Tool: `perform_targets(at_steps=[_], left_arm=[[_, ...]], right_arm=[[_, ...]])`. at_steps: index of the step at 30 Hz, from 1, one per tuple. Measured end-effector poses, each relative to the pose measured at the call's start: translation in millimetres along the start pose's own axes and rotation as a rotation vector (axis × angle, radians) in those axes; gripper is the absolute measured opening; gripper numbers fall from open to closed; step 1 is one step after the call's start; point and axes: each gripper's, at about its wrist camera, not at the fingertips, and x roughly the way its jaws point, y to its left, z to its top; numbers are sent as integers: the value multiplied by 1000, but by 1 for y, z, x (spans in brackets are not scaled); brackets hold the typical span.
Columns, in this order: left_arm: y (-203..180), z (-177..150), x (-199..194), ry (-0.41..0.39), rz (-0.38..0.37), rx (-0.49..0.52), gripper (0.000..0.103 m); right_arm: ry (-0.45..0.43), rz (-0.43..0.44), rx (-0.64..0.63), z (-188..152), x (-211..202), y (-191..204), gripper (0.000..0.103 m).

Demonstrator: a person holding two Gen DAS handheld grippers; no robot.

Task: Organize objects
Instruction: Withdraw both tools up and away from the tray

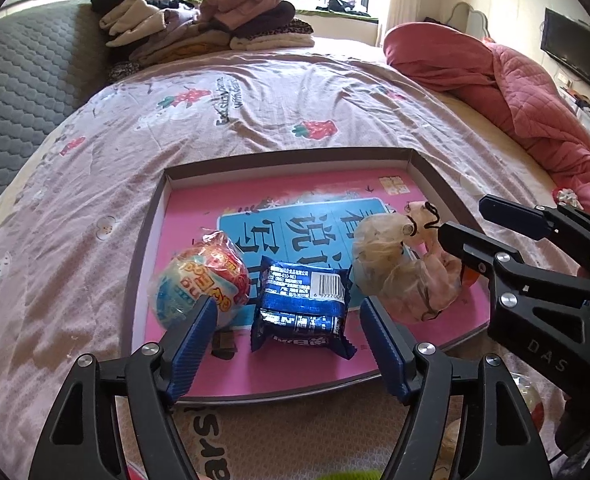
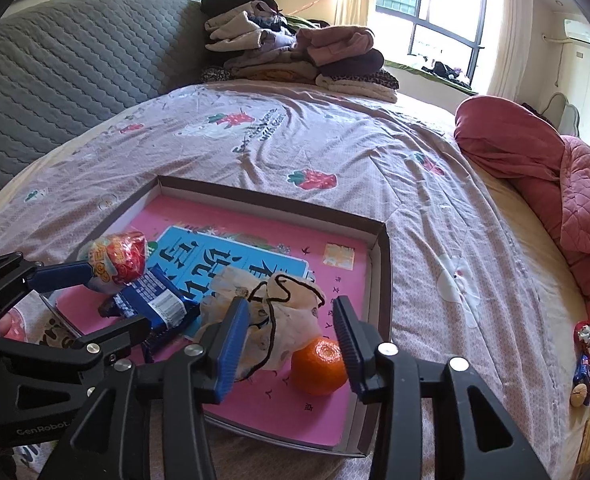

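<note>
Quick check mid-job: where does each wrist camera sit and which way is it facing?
Left wrist: behind the open left gripper, angled down at the blue foil snack packet in the shallow pink-lined cardboard tray; right gripper at right.
Right wrist: behind the open right gripper, down at the orange mandarin; left gripper at left.
Shared: tray, packet, bed.

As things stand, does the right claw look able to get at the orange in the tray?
Probably yes. The right claw stands open just above the orange, which lies uncovered in the tray; only the cloth pouch crowds its left side.
</note>
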Motion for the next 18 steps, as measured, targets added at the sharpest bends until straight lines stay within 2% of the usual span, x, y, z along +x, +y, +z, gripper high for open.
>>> perform_targets(at_steps=[18], left_arm=[[11, 10, -55, -85, 15, -56, 78]], right_arm=[[-143, 23, 3, 16, -62, 0, 56]])
